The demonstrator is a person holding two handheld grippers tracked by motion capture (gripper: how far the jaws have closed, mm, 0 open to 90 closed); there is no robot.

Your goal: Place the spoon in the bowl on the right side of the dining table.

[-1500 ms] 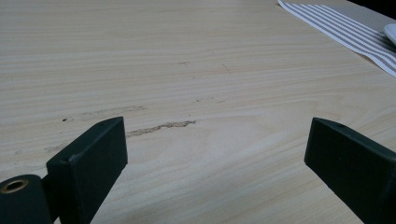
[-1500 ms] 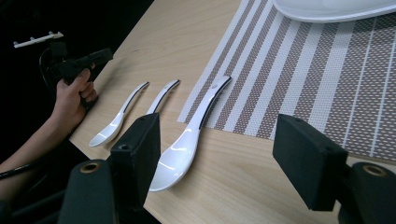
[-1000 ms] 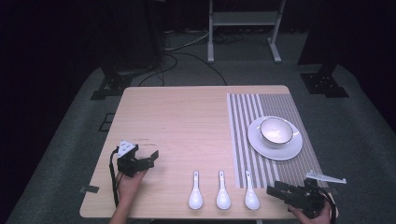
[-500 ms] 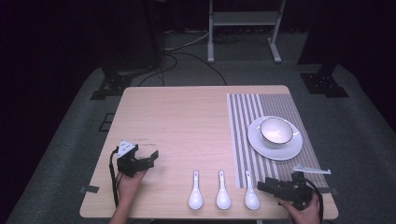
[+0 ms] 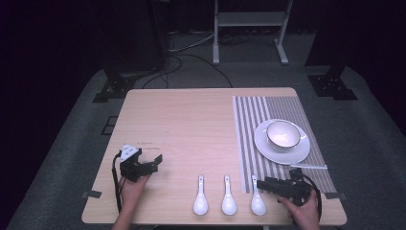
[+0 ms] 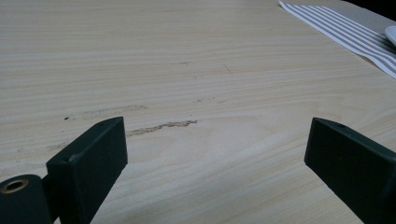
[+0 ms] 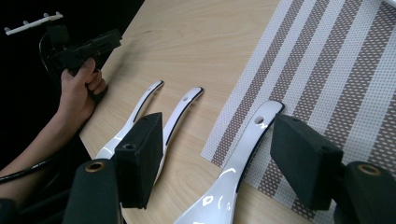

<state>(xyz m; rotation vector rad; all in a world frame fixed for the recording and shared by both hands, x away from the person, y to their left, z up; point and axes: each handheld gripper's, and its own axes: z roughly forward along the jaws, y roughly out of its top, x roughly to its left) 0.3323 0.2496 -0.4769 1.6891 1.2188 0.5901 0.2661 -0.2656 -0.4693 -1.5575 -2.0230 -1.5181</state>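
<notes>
Right gripper [image 5: 262, 183] has slid toward 9 o'clock, jaws spread astride the glossy white spoon [image 7: 233, 170], seemingly untouching | spoon straddles mat [image 5: 249, 143] edge at table's [image 5: 191, 124] 6 o'clock rim | left gripper [image 6: 215, 154] agape over bare woodgrain

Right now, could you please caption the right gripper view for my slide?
Open right tongs straddle a glossy white ceramic spoon lying half on the striped woven placemat, two matching spoons alongside.

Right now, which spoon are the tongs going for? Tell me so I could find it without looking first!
Find the striped placemat on the right of the wooden table. Three white spoons lie in a row along the near edge. It is the rightmost spoon, the one whose handle lies on the mat's edge, between the open right tongs.
</notes>
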